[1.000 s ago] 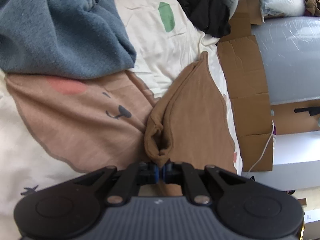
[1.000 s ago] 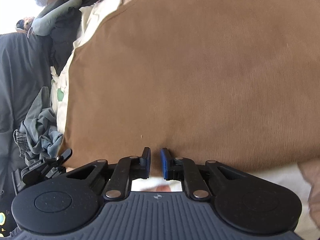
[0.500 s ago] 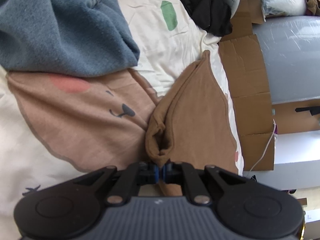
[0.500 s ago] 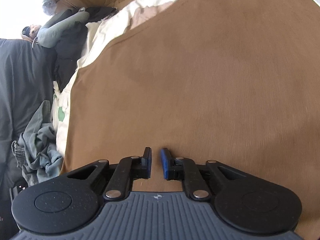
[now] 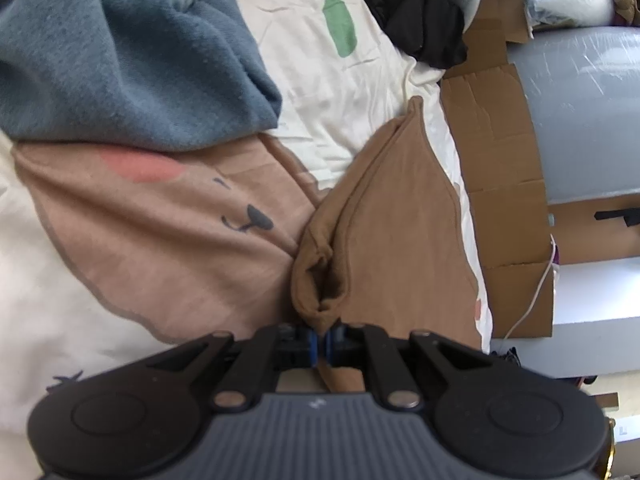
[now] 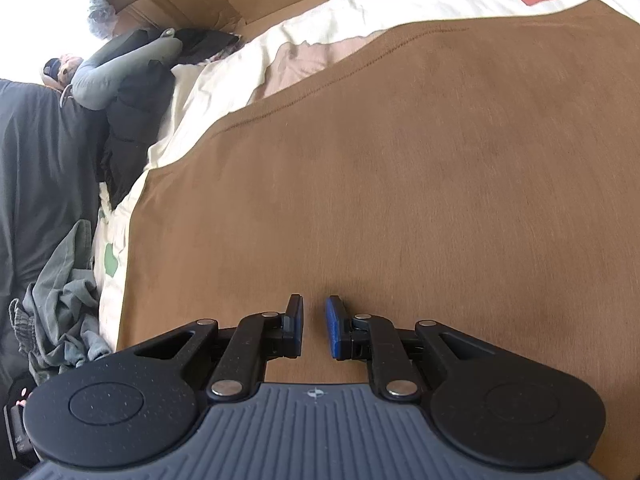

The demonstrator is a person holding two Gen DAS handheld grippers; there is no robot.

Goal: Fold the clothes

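Observation:
A brown garment (image 5: 400,240) lies on a cream printed bedsheet (image 5: 340,92). In the left wrist view its near edge is bunched into a fold, and my left gripper (image 5: 320,338) is shut on that bunched edge. In the right wrist view the same brown garment (image 6: 400,180) spreads flat and smooth and fills most of the picture. My right gripper (image 6: 314,320) hovers close over it, its blue pads a narrow gap apart with nothing between them. The garment's stitched hem runs along the far side.
A blue-grey fleece (image 5: 120,60) is piled at the upper left, a black garment (image 5: 412,12) at the top. Flattened cardboard (image 5: 500,160) and a white cable (image 5: 532,300) line the bed's right edge. Grey-green clothes (image 6: 68,320) and a dark padded jacket (image 6: 136,120) lie left.
The right gripper has slid across the brown garment, so its far hem and the cream sheet beyond now show. The left gripper keeps its hold and has not moved.

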